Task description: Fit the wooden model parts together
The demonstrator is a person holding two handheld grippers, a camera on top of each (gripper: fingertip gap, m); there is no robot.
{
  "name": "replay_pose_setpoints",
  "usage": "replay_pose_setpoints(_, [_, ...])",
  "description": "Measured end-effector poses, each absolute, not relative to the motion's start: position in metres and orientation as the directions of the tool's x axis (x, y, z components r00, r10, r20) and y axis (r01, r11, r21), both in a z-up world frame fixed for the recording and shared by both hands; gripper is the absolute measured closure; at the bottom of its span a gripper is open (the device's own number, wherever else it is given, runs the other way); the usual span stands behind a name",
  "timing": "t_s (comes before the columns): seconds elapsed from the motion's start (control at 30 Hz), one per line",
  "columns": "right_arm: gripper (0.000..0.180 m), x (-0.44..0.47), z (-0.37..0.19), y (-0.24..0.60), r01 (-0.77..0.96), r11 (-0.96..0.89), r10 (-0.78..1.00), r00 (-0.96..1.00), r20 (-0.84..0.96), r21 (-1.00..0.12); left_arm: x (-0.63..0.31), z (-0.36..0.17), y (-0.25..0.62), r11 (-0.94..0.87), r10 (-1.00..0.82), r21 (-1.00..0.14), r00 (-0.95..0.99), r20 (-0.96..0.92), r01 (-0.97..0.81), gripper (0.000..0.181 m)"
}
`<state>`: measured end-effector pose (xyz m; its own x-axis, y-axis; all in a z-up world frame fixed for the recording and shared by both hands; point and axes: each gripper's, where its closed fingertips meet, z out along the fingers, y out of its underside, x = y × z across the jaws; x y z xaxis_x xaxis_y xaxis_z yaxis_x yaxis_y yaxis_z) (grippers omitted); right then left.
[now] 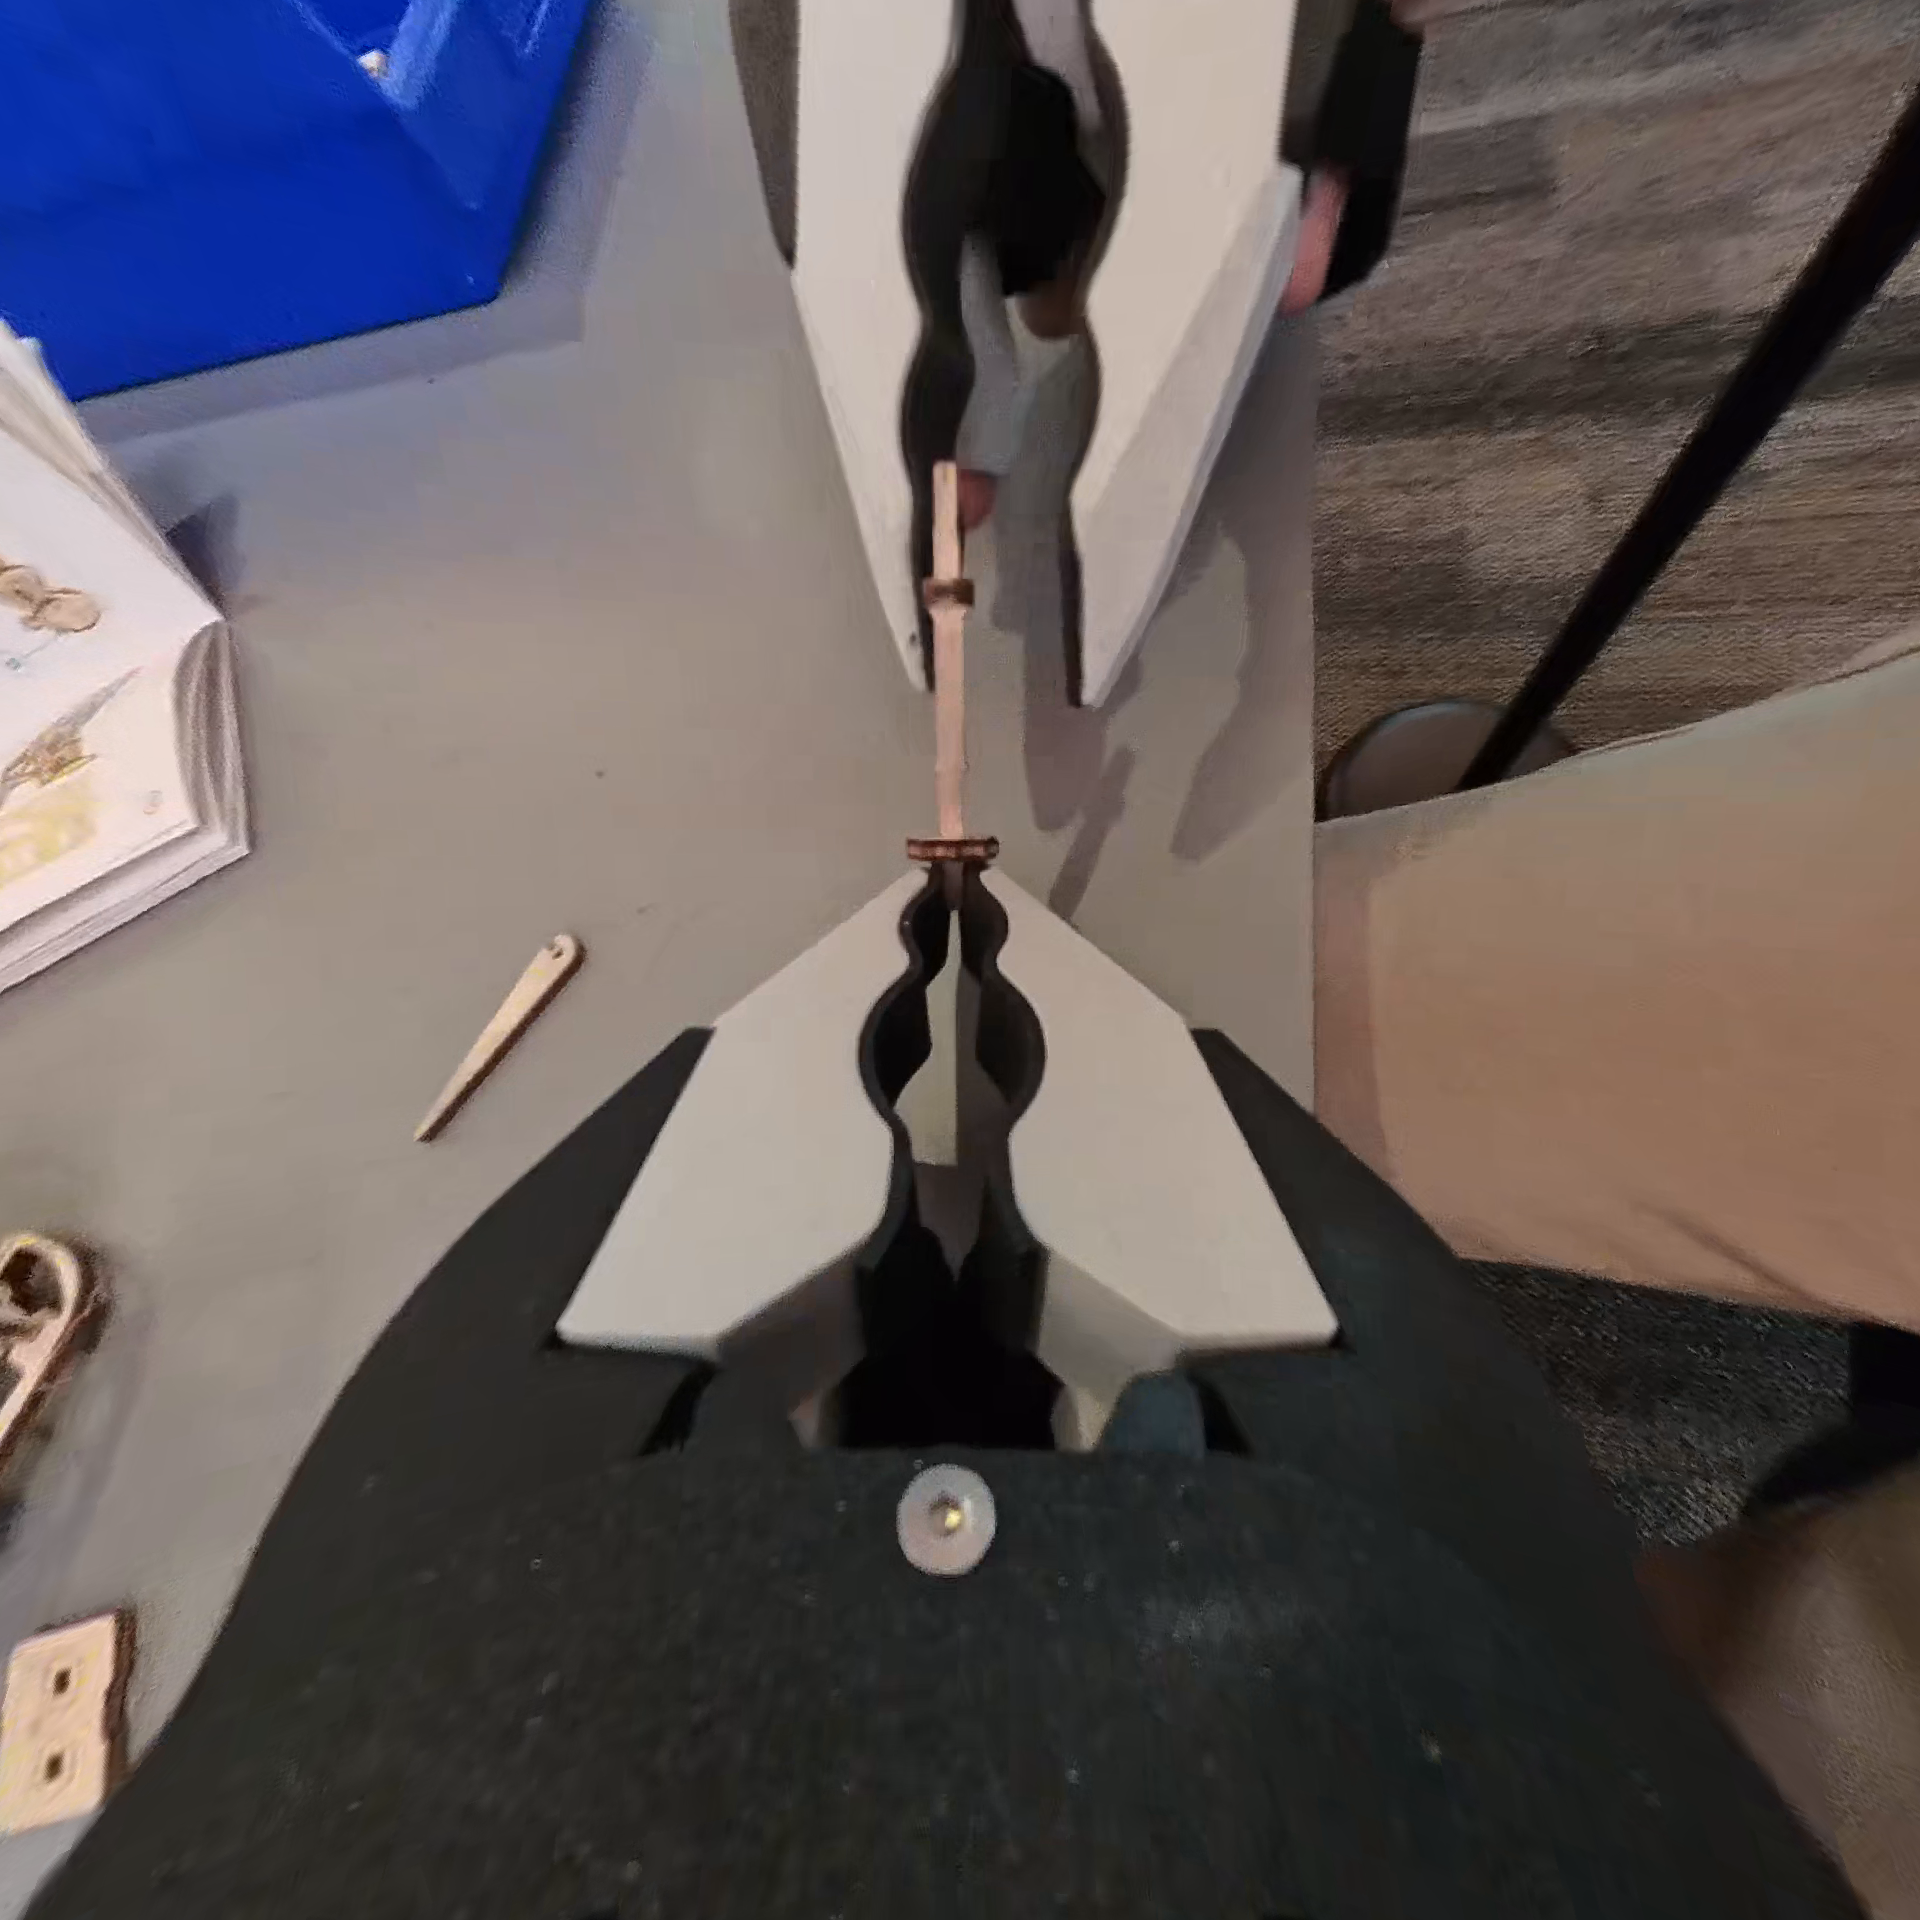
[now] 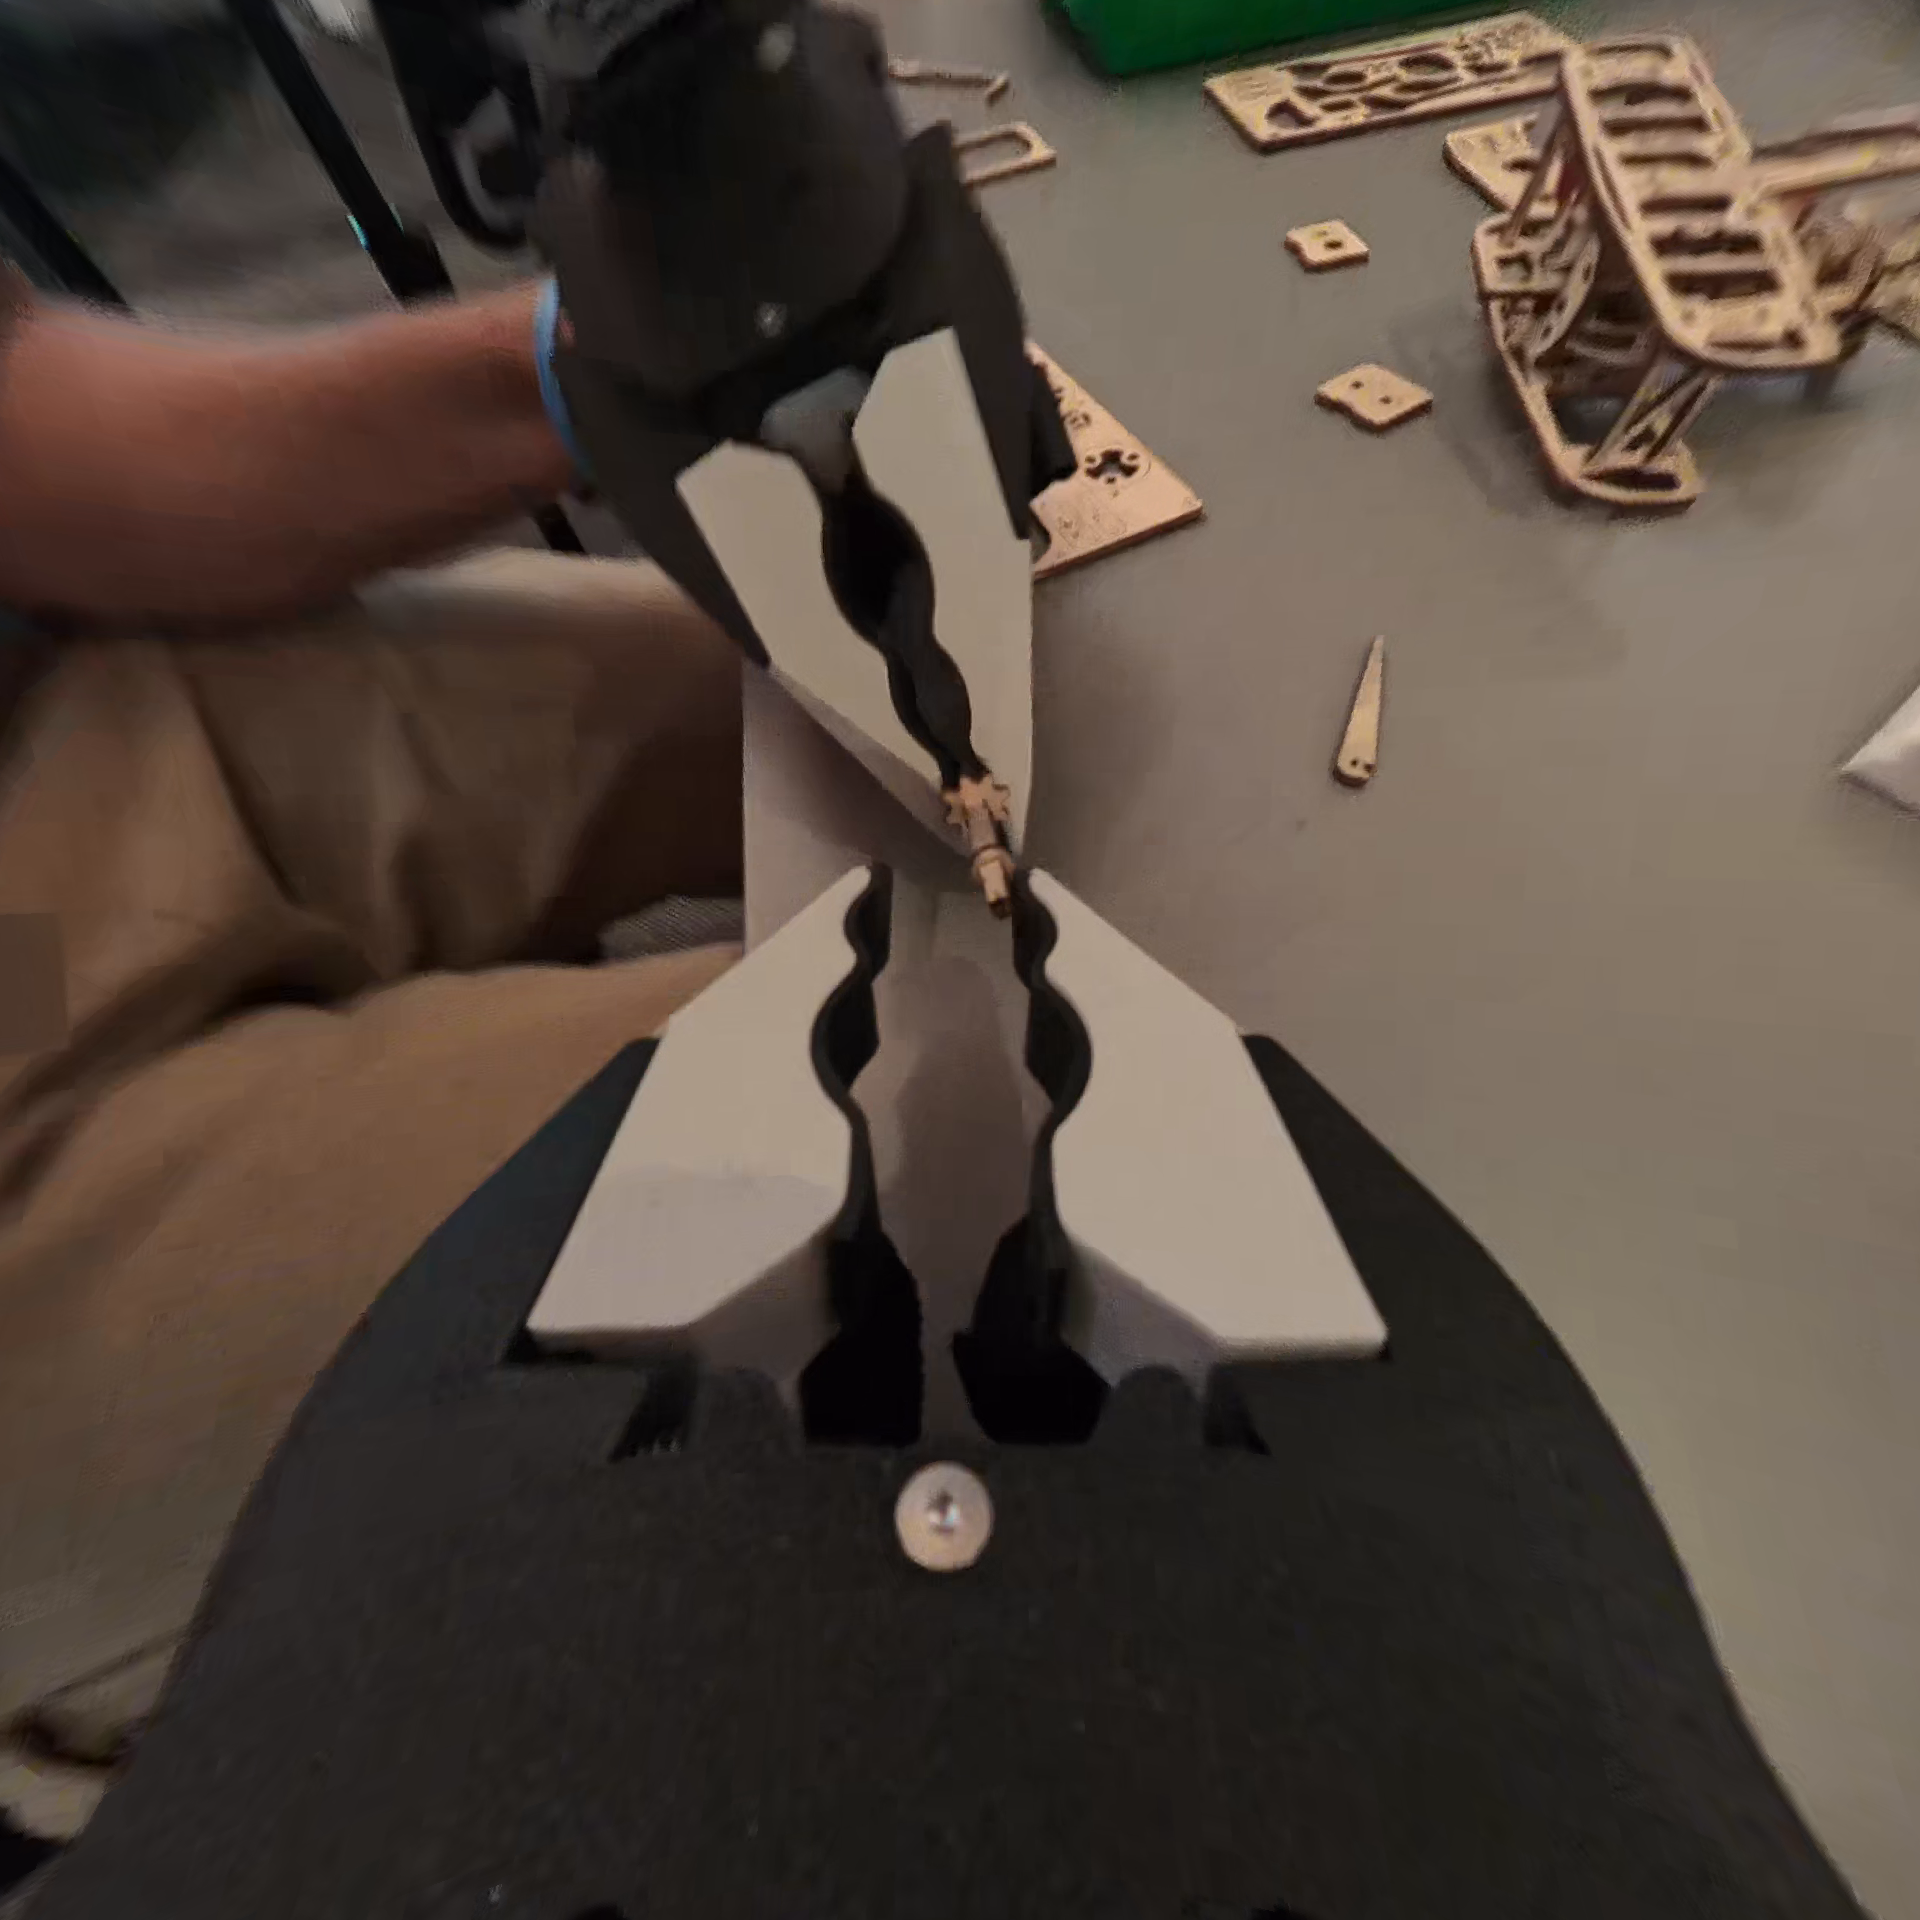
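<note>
Left wrist view: the left gripper (image 1: pixel 948 881) is seen clamped narrow on one end of a thin wooden axle (image 1: pixel 950 717), with a small toothed disc (image 1: pixel 951 849) seated on the axle right at the fingertips. A second small collar (image 1: pixel 948 592) is carried further along the axle. The axle's far end reaches in between the parted fingers of the right gripper (image 1: pixel 997 691), close against one inner pad; whether it is touched there cannot be told. Left of the axle, a loose tapered wooden sliver (image 1: pixel 499 1037) is lying on the grey table (image 1: pixel 468 675), and further left an open instruction booklet (image 1: pixel 114 727) and a blue bin (image 1: pixel 260 177) are seen.

Right wrist view: the right gripper (image 2: pixel 951 883) is seen parted a moderate way and holding nothing. The axle (image 2: pixel 985 840) is pinched in the left gripper (image 2: pixel 971 790) just beyond the right fingertips, pointing into their gap. Far right of the axle, a half-built wooden model (image 2: pixel 1642 312) and cut-out part sheets (image 2: pixel 1382 94) are resting on the table.

Judged step: the free end of the axle is to be taken by the right gripper so the parts can be pressed along it. The closing is best centred on bare axle between the collars, kept in line with the axle, with light force, since the thin wood looks likely to snap or twist if it is bent.
</note>
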<state>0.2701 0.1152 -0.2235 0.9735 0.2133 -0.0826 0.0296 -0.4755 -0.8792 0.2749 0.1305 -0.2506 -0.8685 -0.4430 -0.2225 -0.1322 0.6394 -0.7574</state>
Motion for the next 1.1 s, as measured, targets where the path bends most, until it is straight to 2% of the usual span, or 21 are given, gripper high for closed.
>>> replay_pose_setpoints(0.1, [0.165,0.271,-0.226,0.114,0.176,-0.475,0.207,0.975,0.084,-0.862,0.269,-0.260,0.127,0.685,-0.387,-0.718,-0.897,-0.214,-0.124,0.180])
replay_pose_setpoints(0.27, [0.161,0.261,-0.232,0.116,0.159,-0.489,0.320,0.947,-0.007,-0.858,0.268,-0.259,0.124,0.688,-0.359,-0.720,-0.905,-0.228,-0.091,0.181])
replay_pose_setpoints(0.4, [0.174,0.263,-0.233,0.121,0.224,-0.471,0.340,0.939,0.059,-0.853,0.266,-0.260,0.123,0.690,-0.346,-0.718,-0.913,-0.216,-0.092,0.181])
replay_pose_setpoints(0.63, [0.174,0.266,-0.240,0.118,0.300,-0.487,0.340,0.930,0.138,-0.820,0.266,-0.260,0.123,0.678,-0.347,-0.725,-0.922,-0.170,-0.122,0.181])
replay_pose_setpoints(1.1, [0.176,0.266,-0.234,0.118,0.205,-0.489,0.351,0.936,0.024,-0.848,0.267,-0.260,0.118,0.683,-0.339,-0.722,-0.923,-0.183,-0.108,0.181])
